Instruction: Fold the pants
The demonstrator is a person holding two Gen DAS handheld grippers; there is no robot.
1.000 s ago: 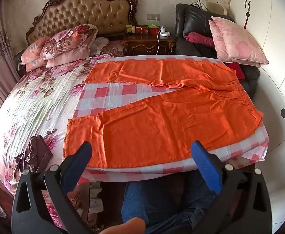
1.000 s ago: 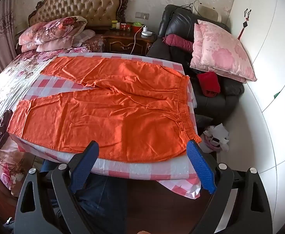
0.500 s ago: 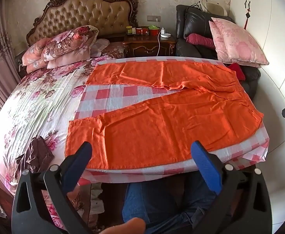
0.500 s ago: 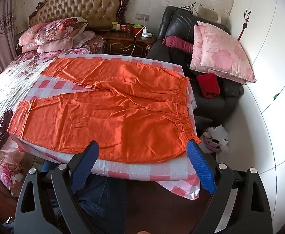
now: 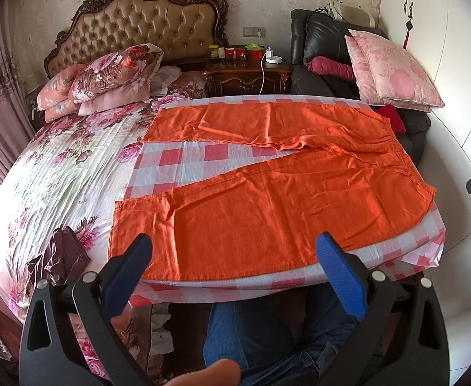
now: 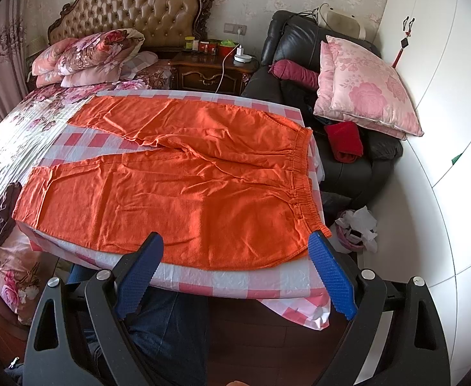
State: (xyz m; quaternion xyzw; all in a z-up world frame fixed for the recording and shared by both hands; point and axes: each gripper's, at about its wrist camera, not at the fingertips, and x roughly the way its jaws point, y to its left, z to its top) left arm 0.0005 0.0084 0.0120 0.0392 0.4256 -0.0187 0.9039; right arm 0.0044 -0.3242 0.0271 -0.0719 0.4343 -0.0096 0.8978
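Bedroom light falls on a red-and-white checked sheet (image 5: 184, 164) laid over one end of the floral-quilted bed (image 5: 58, 173), evidently as a clean folding surface. On it the orange pants (image 5: 267, 199) lie flat and fully spread, legs splayed in a V so each can be taken separately; nothing is folded yet. Their elastic waistband (image 6: 300, 173) sits at the sheet's edge nearest the black armchair (image 6: 348, 167), the cuffs toward the quilt. Just short of the pants' near leg, the left hand-held gripper (image 5: 234, 257) hangs with its blue fingers spread wide and empty, by the cuff end. The right hand-held gripper (image 6: 235, 255) is likewise wide and empty, by the waistband corner. That pairing suits lifting the near leg over the far one.
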